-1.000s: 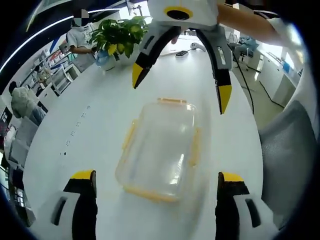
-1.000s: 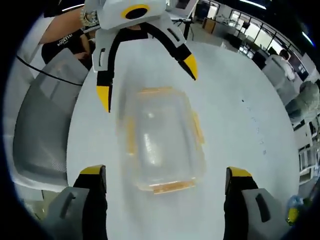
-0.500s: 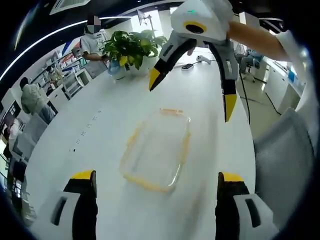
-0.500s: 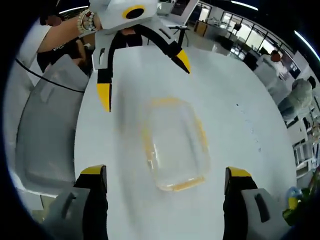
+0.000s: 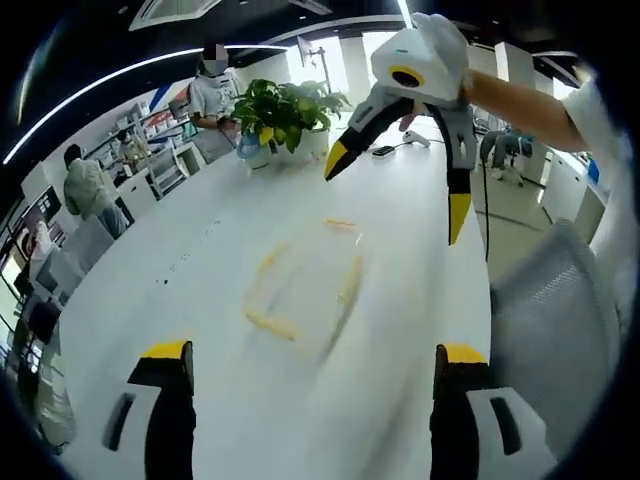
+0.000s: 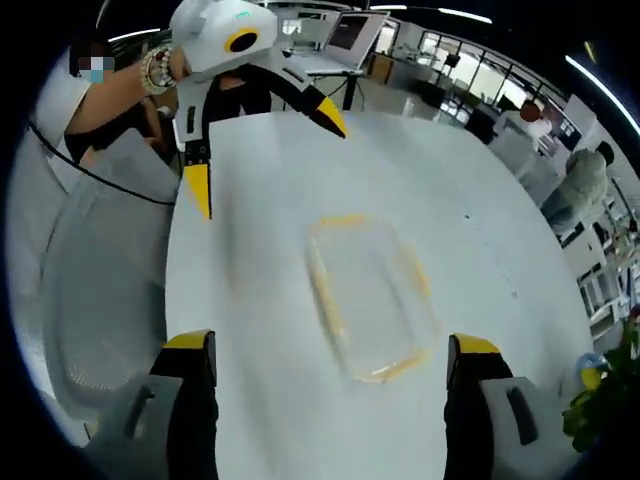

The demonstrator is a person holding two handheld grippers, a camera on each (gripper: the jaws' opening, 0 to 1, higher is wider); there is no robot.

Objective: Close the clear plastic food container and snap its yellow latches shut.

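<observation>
I see the clear plastic food container lying flat on the white bench, its lid down and its yellow latches showing as blurred strips along the edges; I cannot tell whether they are snapped. From the left gripper view, my left gripper has its jaws spread wide with nothing between them, and the container sits ahead of them, between the two tips' lines but well apart from either. The right gripper hangs above the far side of the container, jaws wide apart and empty, touching nothing.

In the right gripper view the container lies ahead of the right gripper, a little toward its right jaw, with bare bench between. The left gripper hovers beyond the container's far end, spread wide. A grey chair stands beside the bench, and a potted plant stands at the bench's far end in the left gripper view.
</observation>
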